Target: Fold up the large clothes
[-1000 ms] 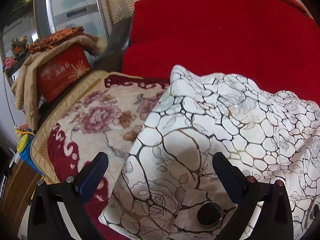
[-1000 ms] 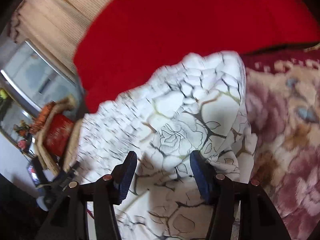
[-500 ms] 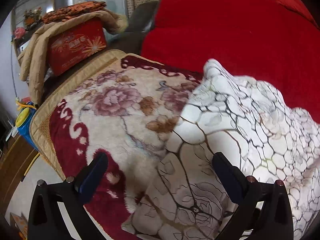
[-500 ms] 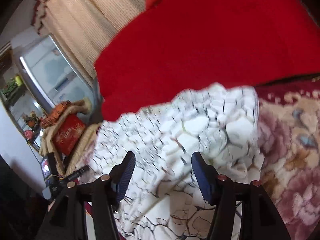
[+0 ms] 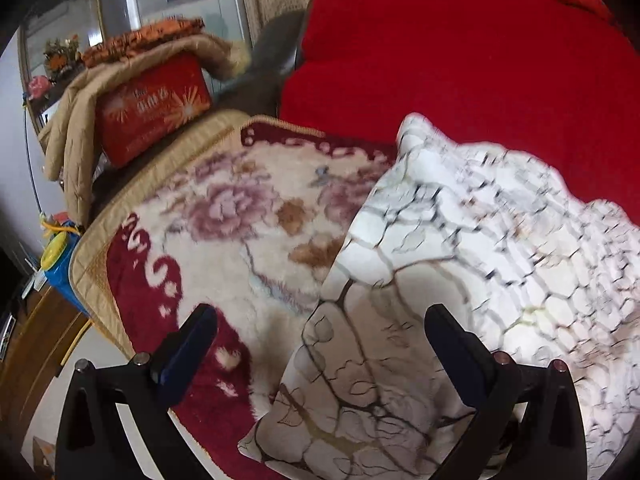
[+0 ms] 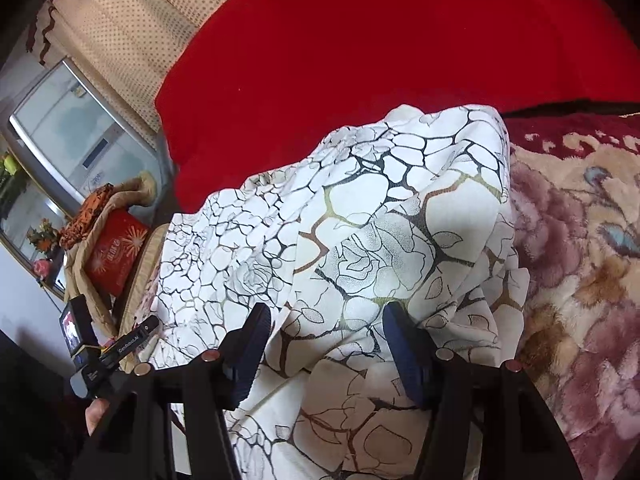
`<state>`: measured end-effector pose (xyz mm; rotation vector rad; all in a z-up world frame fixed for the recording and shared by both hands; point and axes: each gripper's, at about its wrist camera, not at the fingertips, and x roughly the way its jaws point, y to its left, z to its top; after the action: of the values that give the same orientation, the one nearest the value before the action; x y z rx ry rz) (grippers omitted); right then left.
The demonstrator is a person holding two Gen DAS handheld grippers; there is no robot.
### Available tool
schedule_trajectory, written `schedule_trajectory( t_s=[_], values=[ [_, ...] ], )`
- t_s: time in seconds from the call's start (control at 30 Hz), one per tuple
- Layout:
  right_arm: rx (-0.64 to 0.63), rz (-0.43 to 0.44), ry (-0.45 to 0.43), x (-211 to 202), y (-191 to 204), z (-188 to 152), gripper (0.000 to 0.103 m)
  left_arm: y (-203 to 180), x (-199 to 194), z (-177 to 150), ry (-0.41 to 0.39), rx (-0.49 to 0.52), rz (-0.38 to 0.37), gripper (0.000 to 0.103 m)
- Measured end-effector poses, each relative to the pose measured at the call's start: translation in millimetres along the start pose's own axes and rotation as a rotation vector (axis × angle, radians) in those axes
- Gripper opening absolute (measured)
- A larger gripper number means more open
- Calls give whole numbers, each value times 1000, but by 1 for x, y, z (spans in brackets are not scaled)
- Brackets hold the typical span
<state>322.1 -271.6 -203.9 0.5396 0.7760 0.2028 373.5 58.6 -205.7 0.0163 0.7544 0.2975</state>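
- Garment: one white thin-fabric piece of clothing w/ black-and-gold crackle and rose print [image 5: 460, 264], lying rumpled on the plush cream-and-maroon floral blanket [image 5: 224, 240], its far edge up against the red sofa cushion [image 5: 480, 72].
- Key relation: cloth lies straight ahead of and under both tongs. Long axis seems to run side to side, from the left tongs' end to the right tongs' end, roughly along the sofa back.
- Left tongs [image 5: 320, 344]: jaws spread wide, holding nothing. The near left corner of the garment sits betw. the fingers; touching or not, can't tell.
- Right tongs [image 6: 324, 336]: jaws also apart, narrower gap, nothing clamped. A raised fold sits betw. the fingers.
- Nearer: each is at its own end. The right end [image 6: 472, 208] looks more bunched, so prob. the right needs to find an edge first.
- Count: 1 garment, 2 tongs, 1 blanket, 1 red gift box [image 5: 152, 108] off to the left under a beige quilted cover [image 5: 80, 120].
- Fold stage: judged early; cloth not yet flat.
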Motion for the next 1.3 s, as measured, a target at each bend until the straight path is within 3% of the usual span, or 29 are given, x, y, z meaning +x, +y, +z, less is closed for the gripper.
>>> schedule_trajectory(
  t_s=[0.13, 0.23, 0.3, 0.43, 0.63, 0.87, 1.03, 1.3],
  values=[
    [-66, 70, -94, -22, 13, 3, 63, -10, -16, 3, -69, 14, -22, 103],
    [-71, 108, -175, -38, 15, 6, 65, -25, -14, 2, -47, 44, -47, 103],
    [-37, 95, -162, -34, 8, 7, 66, -36, -5, 0, -1, 76, -44, 103],
    [88, 43, -21, -4, -20, 7, 67, -53, 17, -8, 115, 125, -29, 103],
    [101, 93, -72, -17, -22, 9, 67, -52, 5, -8, 69, 113, -50, 103],
    [56, 117, -182, -40, -11, 9, 67, -54, -19, -2, -36, 100, -72, 103],
    [125, 48, -37, -10, -29, 9, 67, -55, -27, -2, -86, 117, -67, 103],
    [97, 50, -32, -4, -22, 10, 72, -56, -31, -2, -99, 126, -69, 103]
  ],
)
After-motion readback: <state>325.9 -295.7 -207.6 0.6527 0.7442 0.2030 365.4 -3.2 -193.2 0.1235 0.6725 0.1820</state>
